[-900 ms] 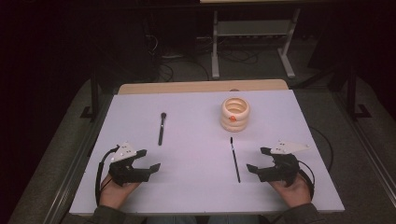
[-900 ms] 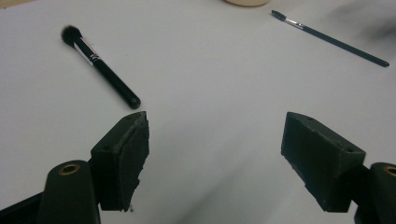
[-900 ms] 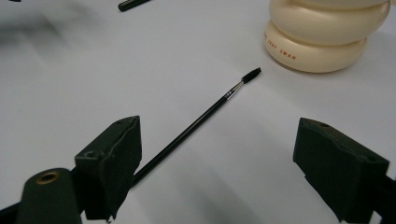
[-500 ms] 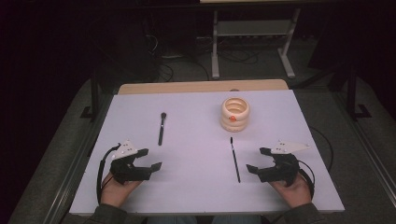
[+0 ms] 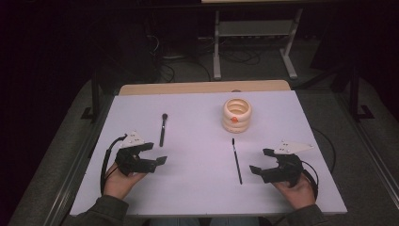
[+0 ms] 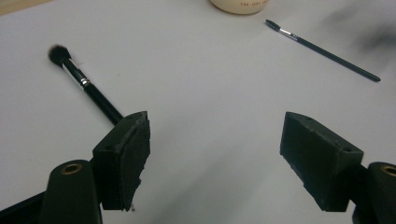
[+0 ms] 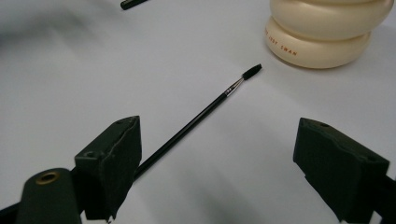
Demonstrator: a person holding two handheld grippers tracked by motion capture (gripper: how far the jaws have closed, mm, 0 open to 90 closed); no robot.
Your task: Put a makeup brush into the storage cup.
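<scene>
Both claws rest low over the near edge of the white desk [image 5: 197,117], jaws apart and empty. The left claw [image 5: 151,154] sits just short of the tail end of the powder brush [image 5: 163,129]; in the left gripper view the brush handle [image 6: 95,95] runs under the tip of one jaw, not between the pair. The right claw [image 5: 261,161] sits beside the thin liner brush [image 5: 236,160], which lies flat with its bristle end towards the ringed cream holder [image 5: 236,114]. In the right gripper view the liner brush [image 7: 196,119] likewise passes beside one jaw, off the centreline.

Risks from this position:

1. Missed grip. Each brush lies off-centre to its claw. Closing without shifting sideways would probably push the handle away instead of clamping it.
2. Rolling. Both handles appear round and the desk is smooth; a one-sided contact could roll a brush out of reach.
3. Pads scraping the desk. The liner brush is very slim, so the jaws must close almost at surface level.
4. Tipping the holder. It appears light, though the view does not confirm this; an angled insertion could knock it.
</scene>
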